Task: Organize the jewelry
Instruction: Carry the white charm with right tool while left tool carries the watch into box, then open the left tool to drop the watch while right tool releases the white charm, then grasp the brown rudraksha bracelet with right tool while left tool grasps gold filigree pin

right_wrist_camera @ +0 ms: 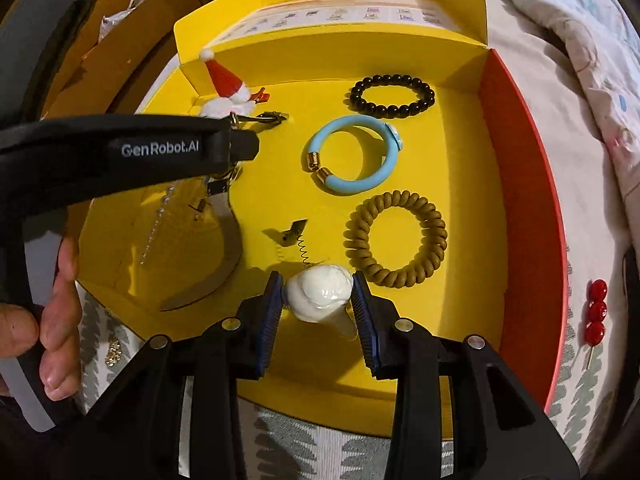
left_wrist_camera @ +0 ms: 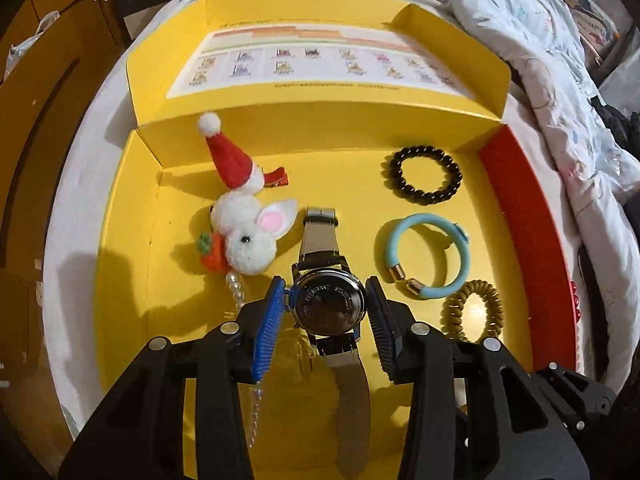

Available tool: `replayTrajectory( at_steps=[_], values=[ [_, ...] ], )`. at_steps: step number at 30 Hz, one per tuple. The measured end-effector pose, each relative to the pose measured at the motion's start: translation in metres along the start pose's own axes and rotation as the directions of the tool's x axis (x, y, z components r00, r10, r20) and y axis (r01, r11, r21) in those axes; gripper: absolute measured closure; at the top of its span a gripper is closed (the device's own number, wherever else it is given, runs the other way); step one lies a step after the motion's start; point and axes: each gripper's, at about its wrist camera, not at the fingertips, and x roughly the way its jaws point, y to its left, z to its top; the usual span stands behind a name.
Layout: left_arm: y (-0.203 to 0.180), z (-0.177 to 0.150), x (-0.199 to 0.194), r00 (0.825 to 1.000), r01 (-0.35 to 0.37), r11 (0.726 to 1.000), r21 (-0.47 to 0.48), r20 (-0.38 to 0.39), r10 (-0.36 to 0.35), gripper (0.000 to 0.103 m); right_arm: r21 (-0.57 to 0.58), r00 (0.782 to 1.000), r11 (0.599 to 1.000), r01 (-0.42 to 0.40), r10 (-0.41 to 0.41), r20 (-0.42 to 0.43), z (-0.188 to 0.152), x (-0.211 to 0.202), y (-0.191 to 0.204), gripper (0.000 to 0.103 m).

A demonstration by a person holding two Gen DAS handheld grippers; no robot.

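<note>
Watch (left_wrist_camera: 328, 307) clamped in left gripper (left_wrist_camera: 326, 312), yellow box (left_wrist_camera: 120, 240) floor bare beside wall

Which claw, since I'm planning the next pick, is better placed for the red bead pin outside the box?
Right, probably. The red bead pin lies beyond the red wall, on the right claw's side, though it grips a white charm. The left claw straddles the watch.

Bed (right_wrist_camera: 304, 440) with leaf-print sheet, open yellow box (right_wrist_camera: 440, 360) on it, red-beaded pin (right_wrist_camera: 597, 312) beside the box
</note>
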Motion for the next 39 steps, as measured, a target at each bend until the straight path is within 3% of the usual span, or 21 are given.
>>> replayTrajectory(
  at_steps=[2,5,10,15,22,26,30,33,39],
  values=[
    [0.004,-0.001,-0.001,1.000,0.008,1.000,-0.009,0.003,-0.008,0.058,-0.003,1.000,1.000,0.007,-0.007,0.005,0.000,0.001,0.000,0.063],
    [0.007,-0.001,-0.016,0.999,0.009,1.000,-0.010,0.049,-0.009,0.042,0.001,1.000,1.000,-0.005,0.005,0.026,0.000,-0.003,-0.002,0.063],
    [0.011,-0.005,-0.056,0.993,0.007,1.000,-0.008,0.119,-0.006,0.038,0.023,0.997,0.999,-0.023,0.021,0.080,-0.002,-0.021,-0.009,0.061],
    [0.027,-0.036,-0.096,0.985,-0.003,1.000,-0.009,0.175,0.005,0.035,0.040,0.991,0.999,-0.026,0.021,0.135,-0.009,-0.043,-0.019,0.048],
    [0.062,-0.112,-0.125,0.984,0.018,0.998,-0.060,0.179,-0.007,0.035,0.053,0.978,0.998,-0.039,0.027,0.205,-0.034,-0.080,-0.026,0.047],
    [0.073,-0.152,-0.123,0.988,-0.021,0.996,-0.087,0.153,0.035,0.035,0.029,0.979,0.999,-0.027,0.021,0.204,-0.054,-0.097,-0.018,0.047],
    [0.082,-0.177,-0.092,0.997,-0.052,0.993,-0.106,0.057,0.059,0.035,0.014,0.982,0.999,-0.035,0.032,0.184,-0.078,-0.107,-0.011,0.047],
    [0.085,-0.182,-0.077,0.998,-0.050,0.993,-0.107,0.025,0.053,0.035,0.022,0.989,1.000,-0.017,0.014,0.144,-0.097,-0.107,-0.012,0.047],
    [0.081,-0.177,-0.068,0.997,-0.063,0.995,-0.075,0.036,0.066,0.035,-0.009,0.999,1.000,0.019,-0.018,0.034,-0.136,-0.090,0.000,0.047]
  ],
)
